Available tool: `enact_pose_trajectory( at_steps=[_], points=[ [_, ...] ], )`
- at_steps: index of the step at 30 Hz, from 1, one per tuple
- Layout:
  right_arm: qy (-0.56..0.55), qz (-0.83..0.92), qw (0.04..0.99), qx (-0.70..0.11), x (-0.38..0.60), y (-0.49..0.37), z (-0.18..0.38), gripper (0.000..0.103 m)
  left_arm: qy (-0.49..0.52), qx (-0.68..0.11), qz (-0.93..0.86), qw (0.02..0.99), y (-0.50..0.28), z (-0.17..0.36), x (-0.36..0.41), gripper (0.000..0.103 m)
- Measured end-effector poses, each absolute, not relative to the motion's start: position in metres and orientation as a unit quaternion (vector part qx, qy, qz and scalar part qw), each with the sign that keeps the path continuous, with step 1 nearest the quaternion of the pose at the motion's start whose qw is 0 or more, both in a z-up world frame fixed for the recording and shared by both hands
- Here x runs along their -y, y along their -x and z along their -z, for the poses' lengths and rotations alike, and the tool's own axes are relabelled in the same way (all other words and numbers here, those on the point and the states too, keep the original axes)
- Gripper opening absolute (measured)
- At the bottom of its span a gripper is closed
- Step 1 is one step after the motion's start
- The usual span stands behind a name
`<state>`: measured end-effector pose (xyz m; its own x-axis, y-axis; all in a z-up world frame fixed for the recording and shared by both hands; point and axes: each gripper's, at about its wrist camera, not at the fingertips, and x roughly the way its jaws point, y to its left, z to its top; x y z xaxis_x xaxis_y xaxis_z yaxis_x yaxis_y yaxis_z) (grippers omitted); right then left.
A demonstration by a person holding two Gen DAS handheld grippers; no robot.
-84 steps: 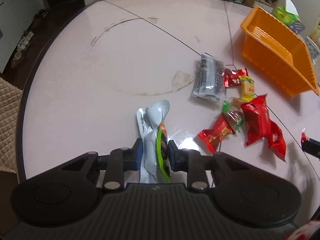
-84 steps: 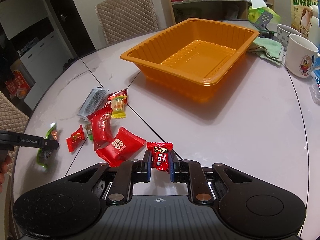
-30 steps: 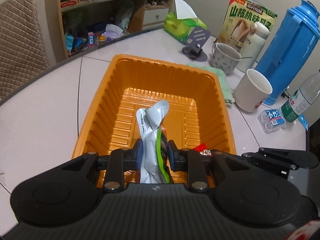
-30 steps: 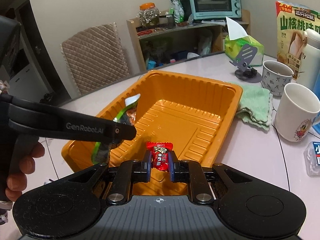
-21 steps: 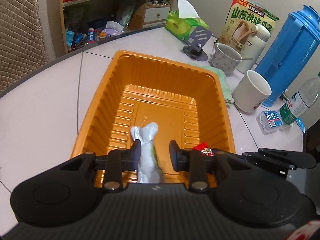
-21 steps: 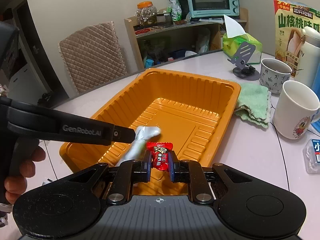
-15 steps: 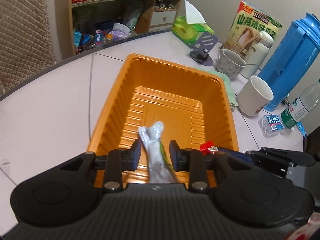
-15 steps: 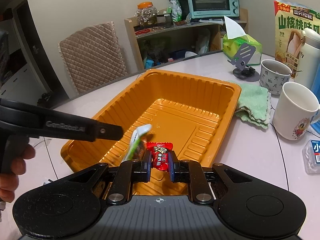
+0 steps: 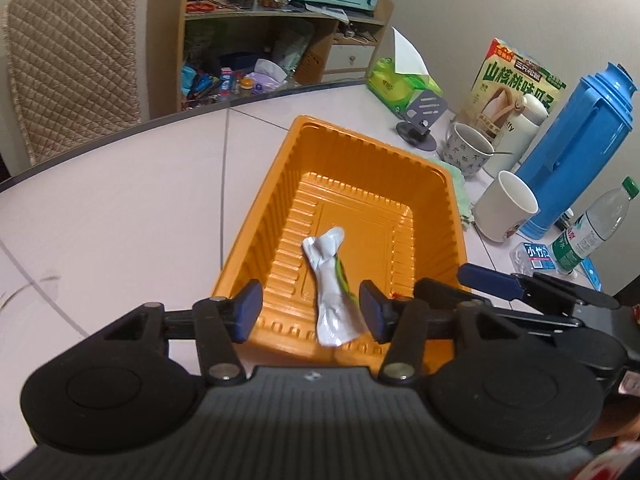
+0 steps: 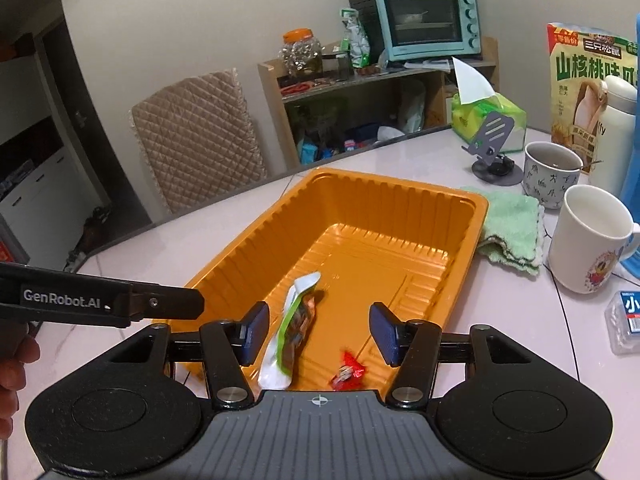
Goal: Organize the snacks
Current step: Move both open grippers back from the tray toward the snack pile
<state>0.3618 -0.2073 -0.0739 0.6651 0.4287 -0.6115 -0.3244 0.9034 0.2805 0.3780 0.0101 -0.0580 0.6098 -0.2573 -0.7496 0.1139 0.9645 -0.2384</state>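
Grippers both over the near end of the orange tray (image 10: 400, 196), jaws spreading apart at this moment, nothing pinched. Left gripper (image 9: 310, 312): pads parted, the silver-and-green snack pouch (image 9: 330, 284) lying loose on the tray floor between and below them, untouched. Right gripper (image 10: 318, 334): pads likewise parted, the small red candy (image 10: 347, 372) dropped onto the tray floor near the front wall, just right of the pouch.

Risks, as a judgement: pulling back low could clip the tray's near rim and shove the light tray toward the green cloth (image 10: 510, 232) and the white mug (image 10: 592, 240) on the right. Crossing paths on retreat could knock the two grippers together, being close side by side. Dragging a pad through the pouch could flick it back out over the wall.
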Motion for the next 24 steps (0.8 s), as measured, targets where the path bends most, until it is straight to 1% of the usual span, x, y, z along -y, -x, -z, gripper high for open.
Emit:
enact_pose_trajectory(
  at_steps=[3,24],
  points=[
    [-0.075,-0.216,0.907,-0.355,0.211,-0.348,0.070,0.056,0.099,-0.428,0.099,0.893,-0.361,0.055,-0.017,0.053],
    [-0.082,-0.259,0.881,-0.387,0.221,-0.251,0.048,0.057,0.114,-0.429,0.046,0.895,-0.241,0.035,-0.042,0.053]
  ],
)
